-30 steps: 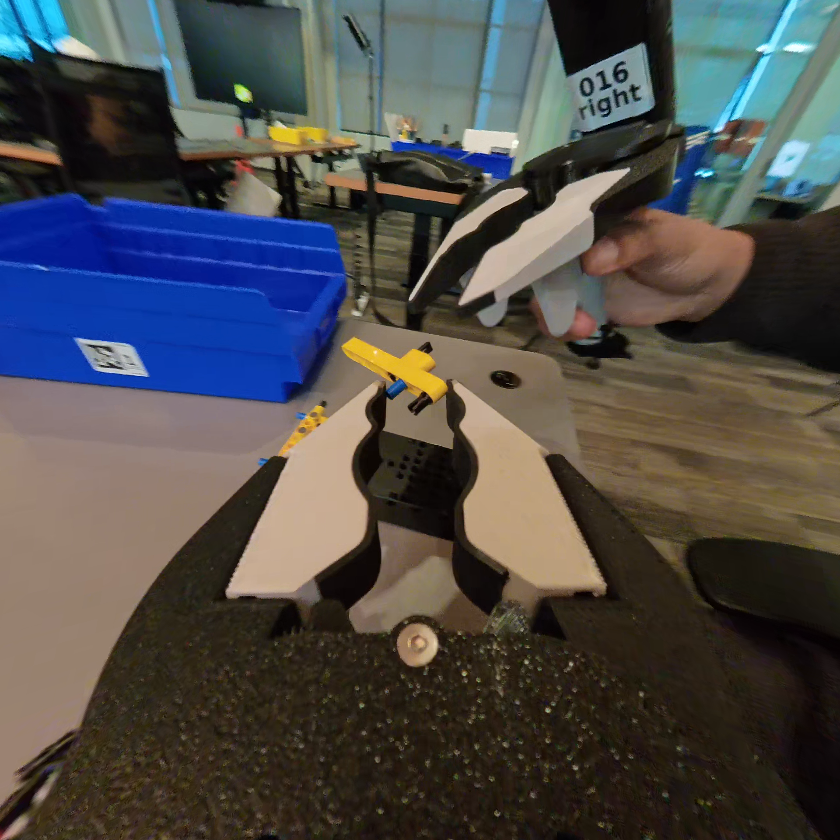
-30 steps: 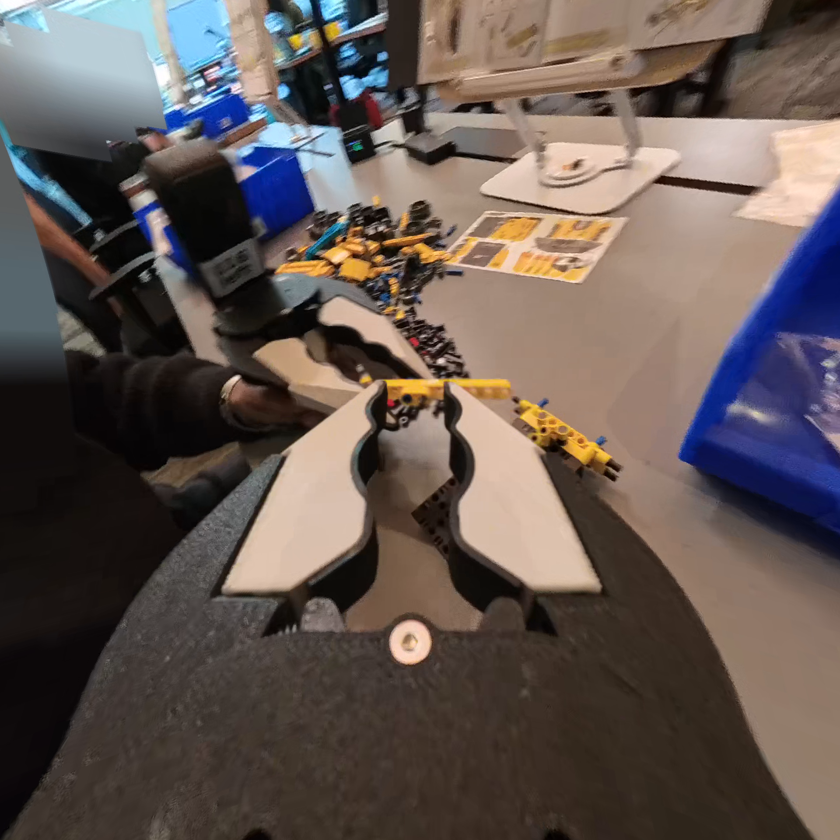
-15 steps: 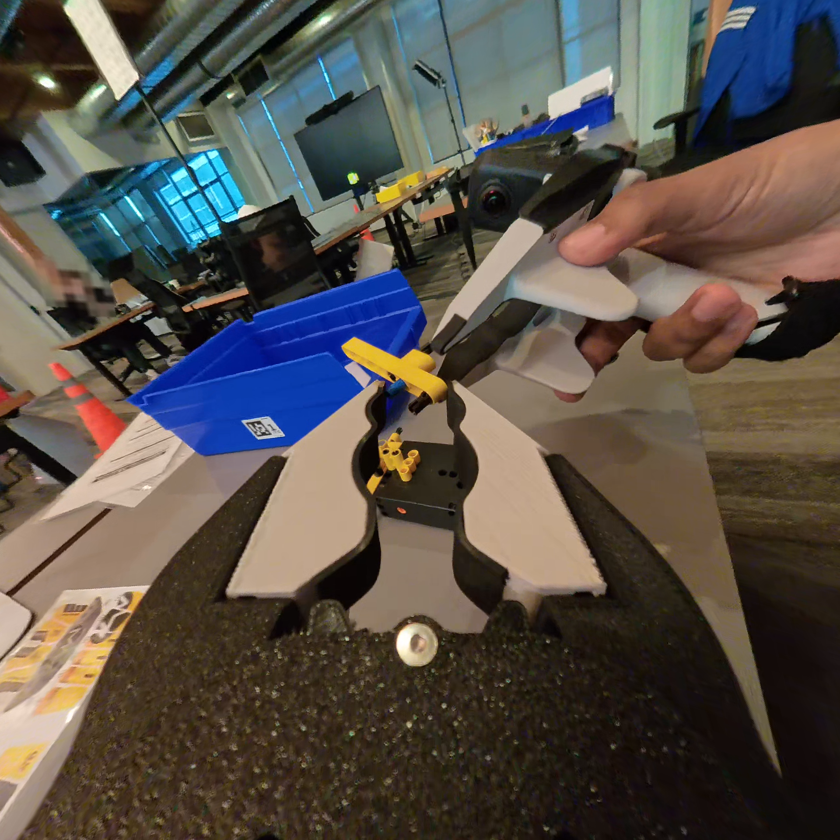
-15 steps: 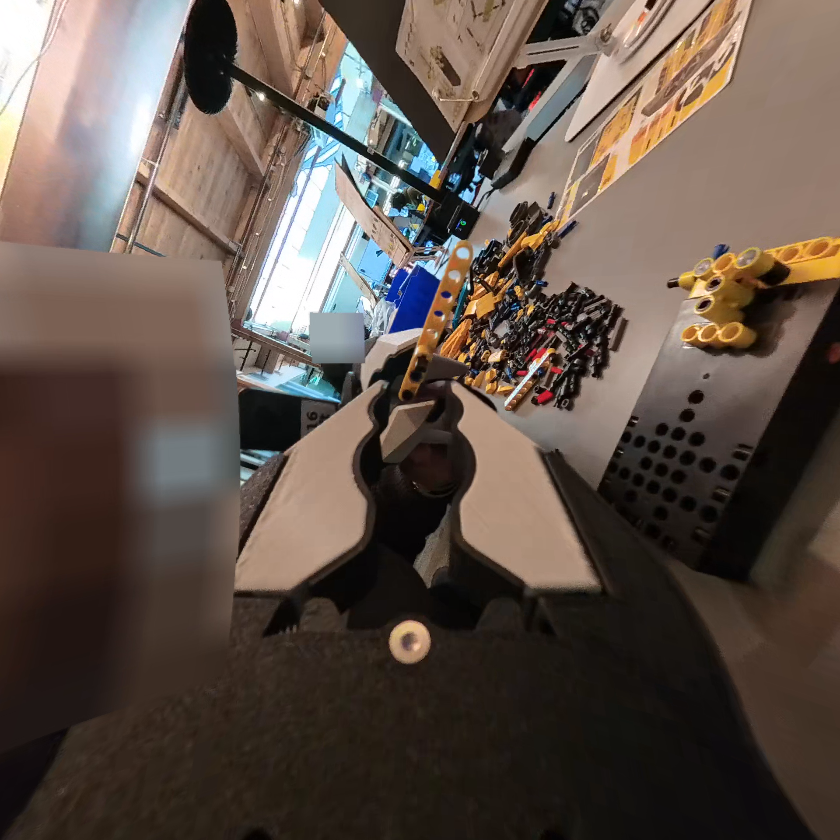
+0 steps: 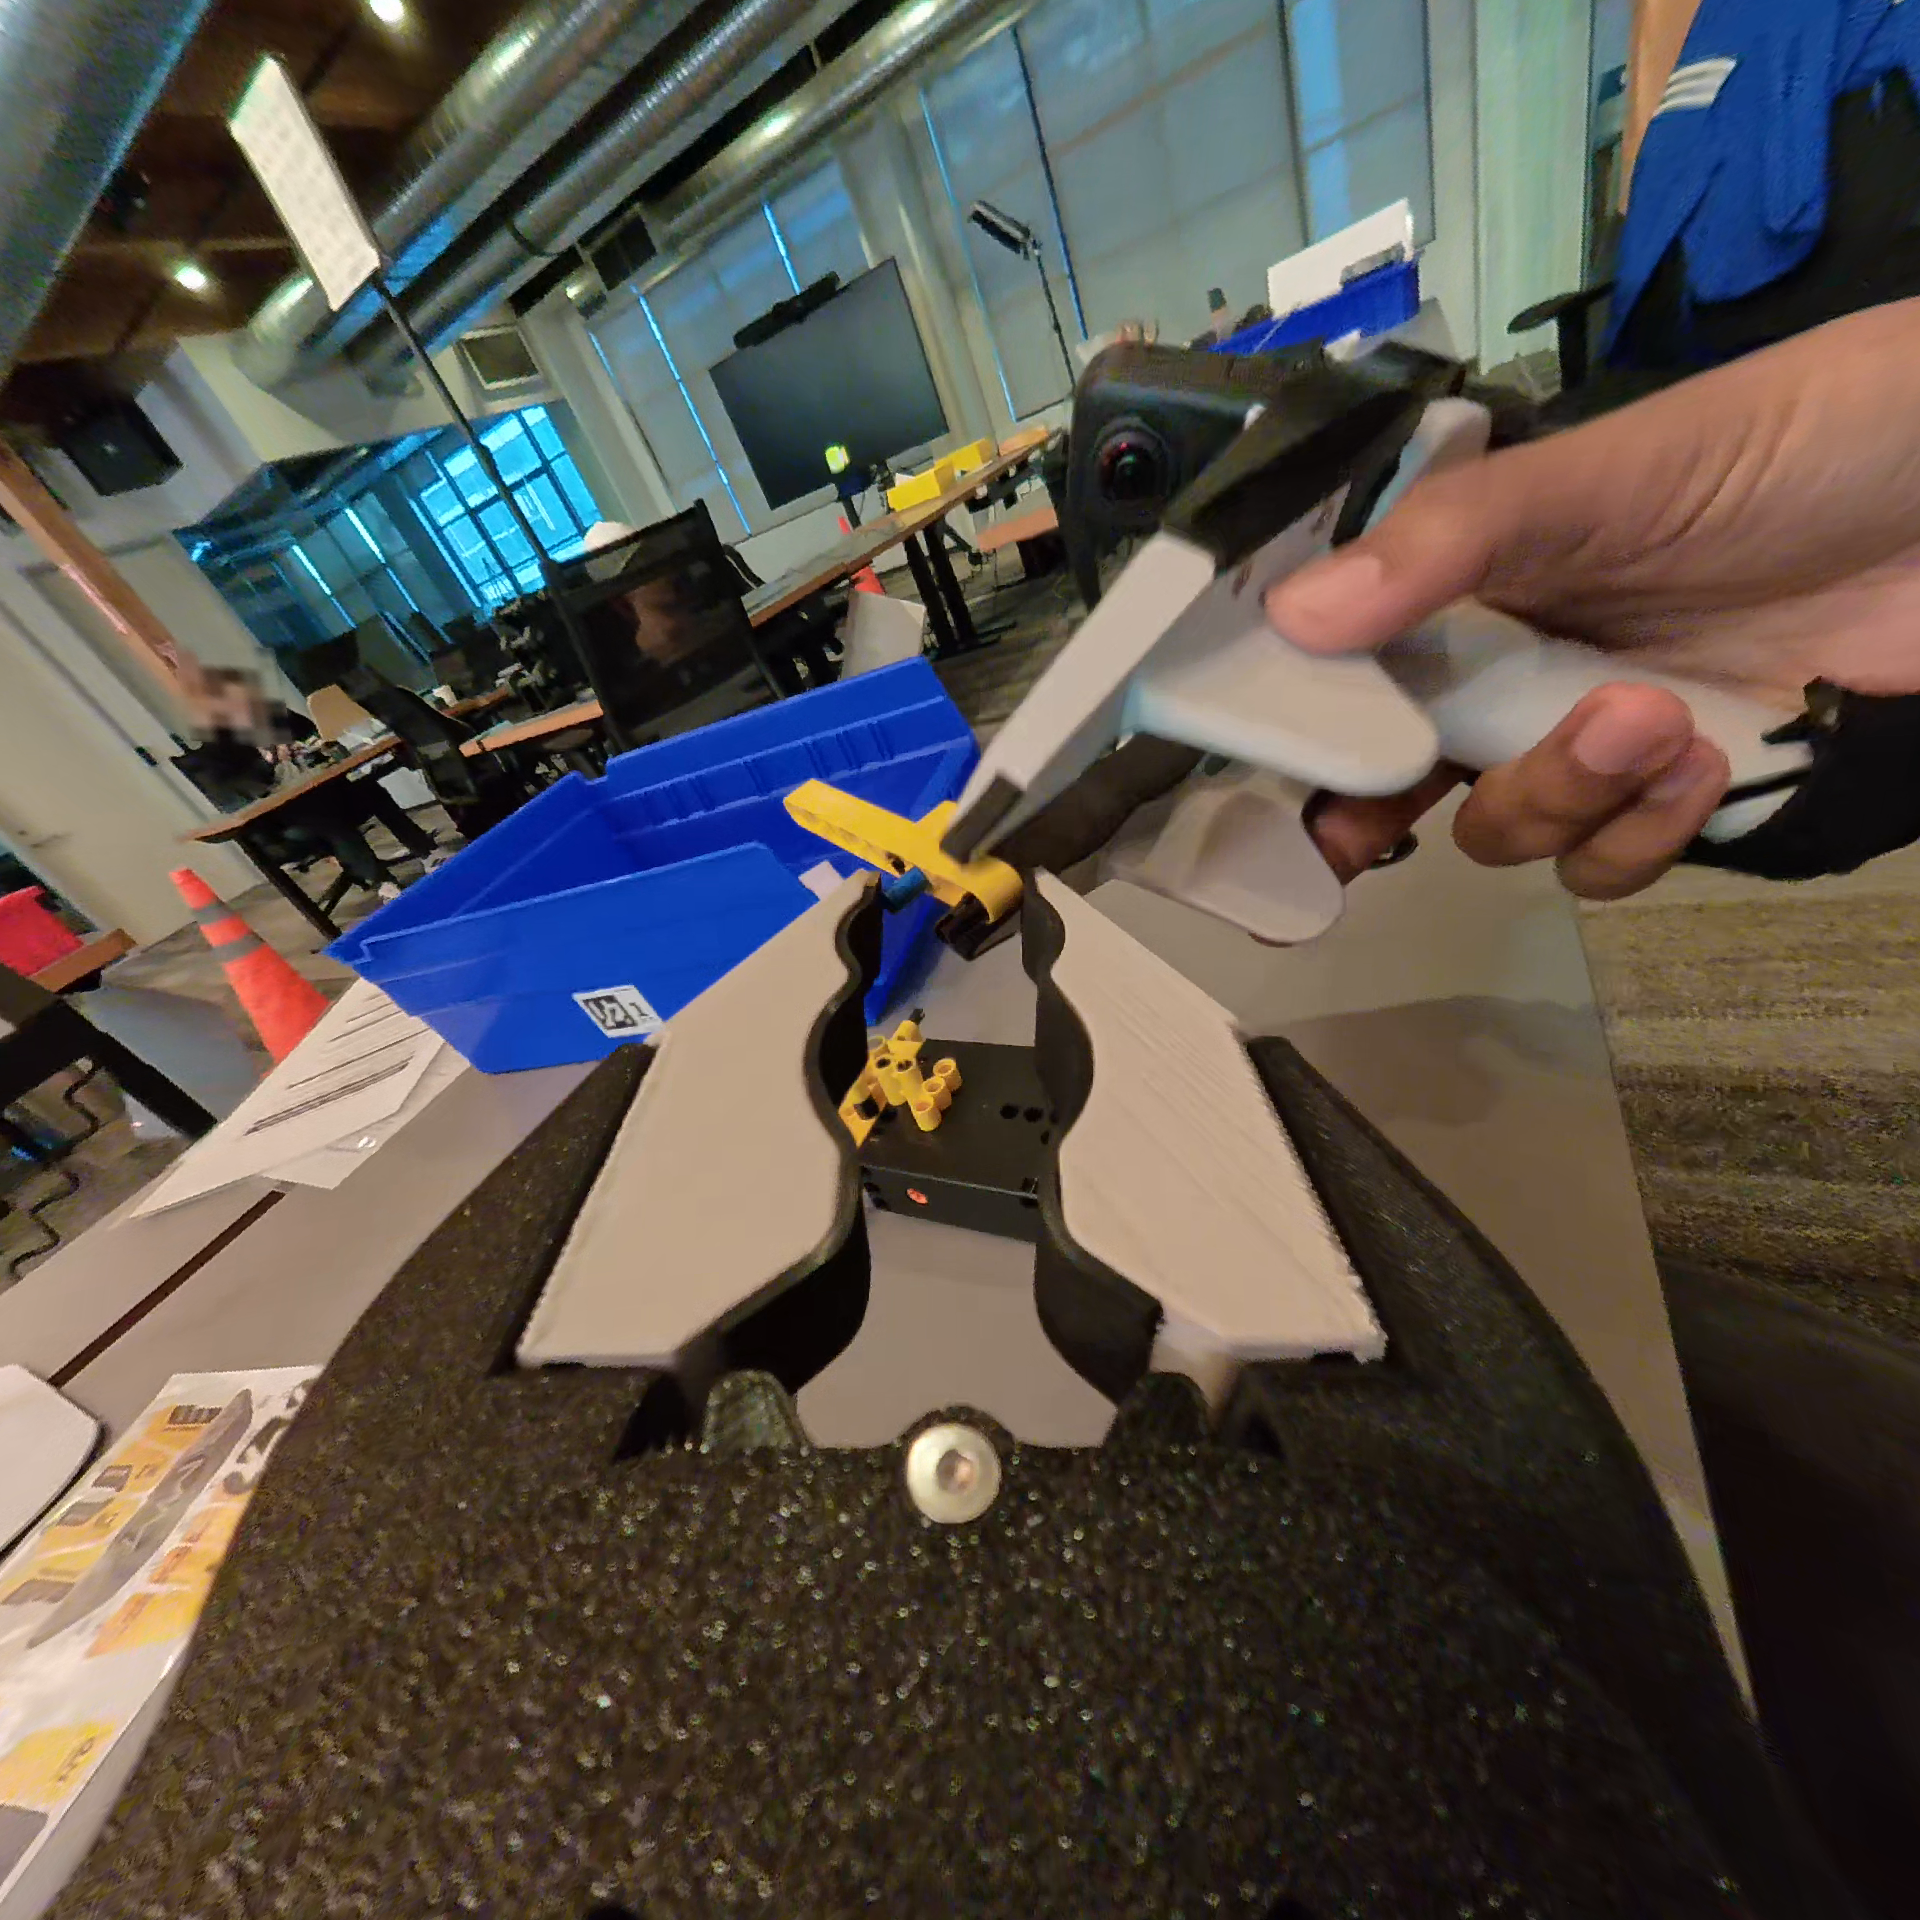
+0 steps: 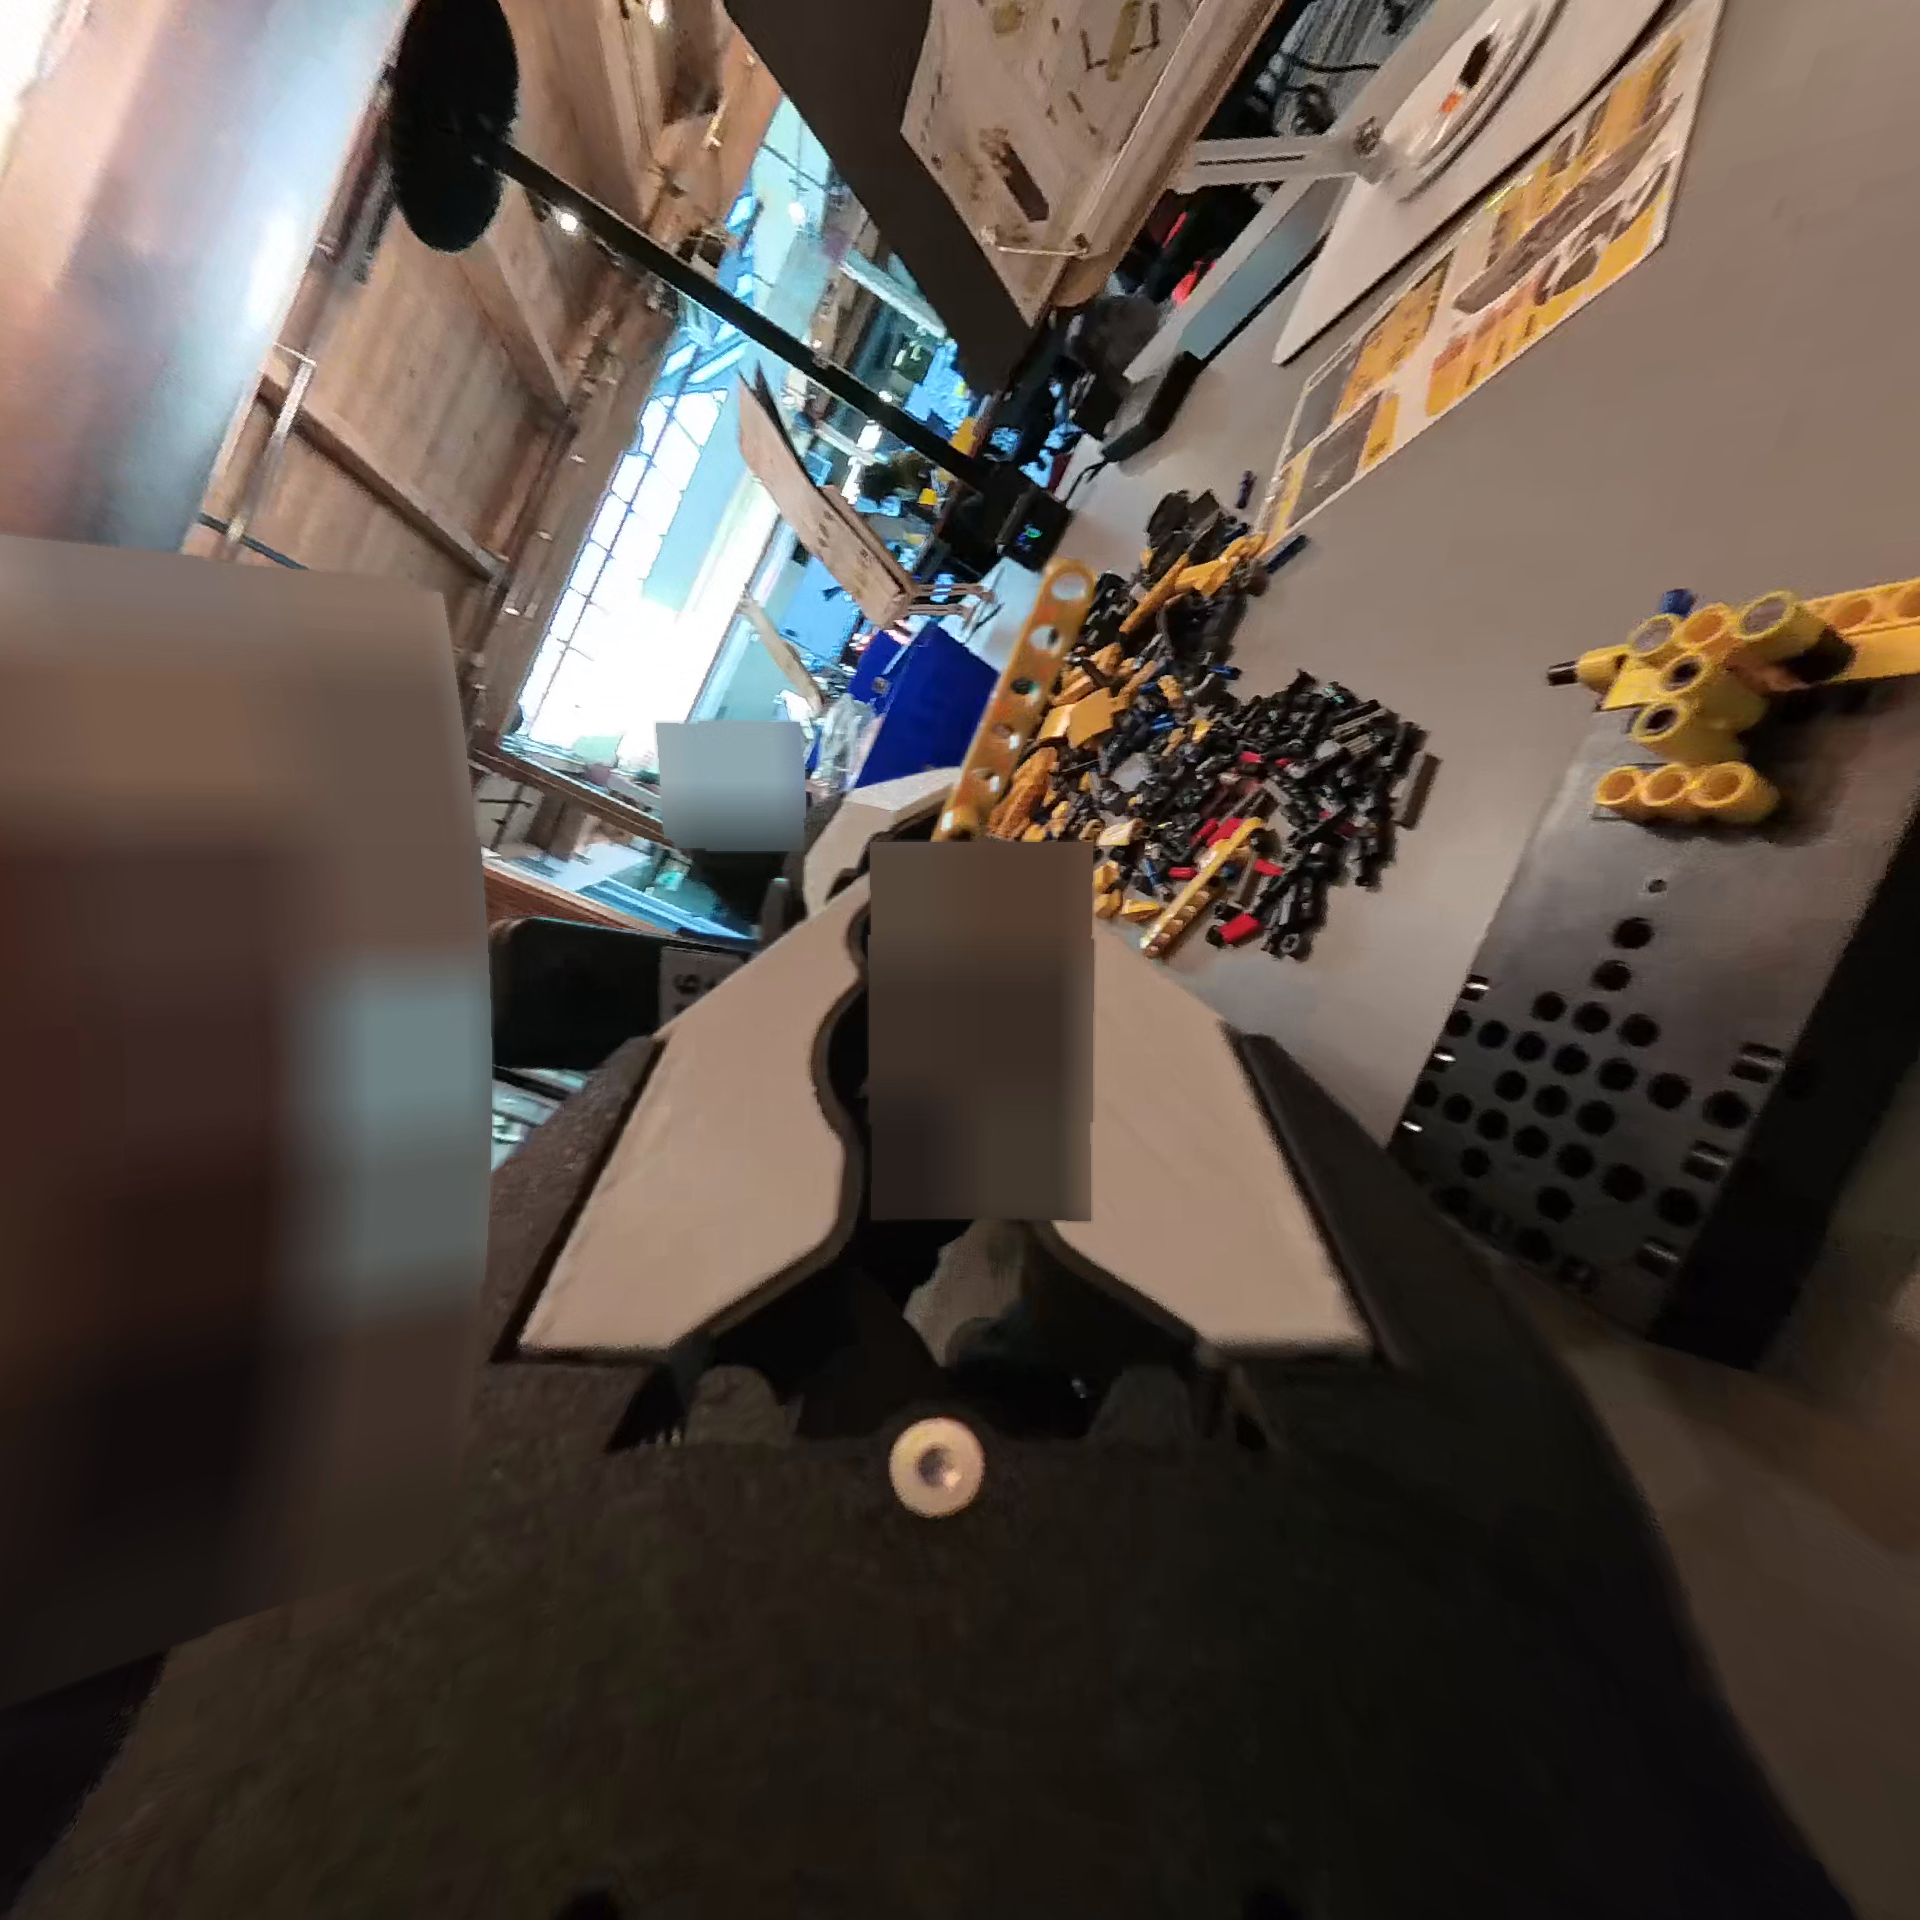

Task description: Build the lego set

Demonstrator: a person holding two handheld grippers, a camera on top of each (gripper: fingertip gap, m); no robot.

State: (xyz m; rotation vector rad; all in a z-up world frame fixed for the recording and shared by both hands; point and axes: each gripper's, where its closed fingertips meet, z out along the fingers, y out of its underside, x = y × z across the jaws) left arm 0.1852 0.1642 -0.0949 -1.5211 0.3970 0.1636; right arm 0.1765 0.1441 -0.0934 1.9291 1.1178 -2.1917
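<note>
I see a blue bin (image 5: pixel 582 935) on the grey table (image 5: pixel 1403 1091), with white papers (image 5: pixel 312 1101) just beside it. An orange cone (image 5: pixel 255 977) stands on the floor behind the papers. A big black screen (image 5: pixel 831 384) is far back by the windows. A heap of little yellow and black pieces (image 6: pixel 1226 810) lies on the table, and a yellow picture sheet (image 6: pixel 1475 260) lies near the heap.

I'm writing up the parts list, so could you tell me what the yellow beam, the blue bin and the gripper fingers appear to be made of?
Yellow perforated beam: looks like moulded hard plastic, smooth, slightly glossy, with even round holes.
Blue bin: apparently rigid moulded plastic, with shiny walls and ribbed edges.
Left gripper fingers: matte grey plates on black backing, probably printed plastic, judging by the fine ridges; uncertain.
</note>
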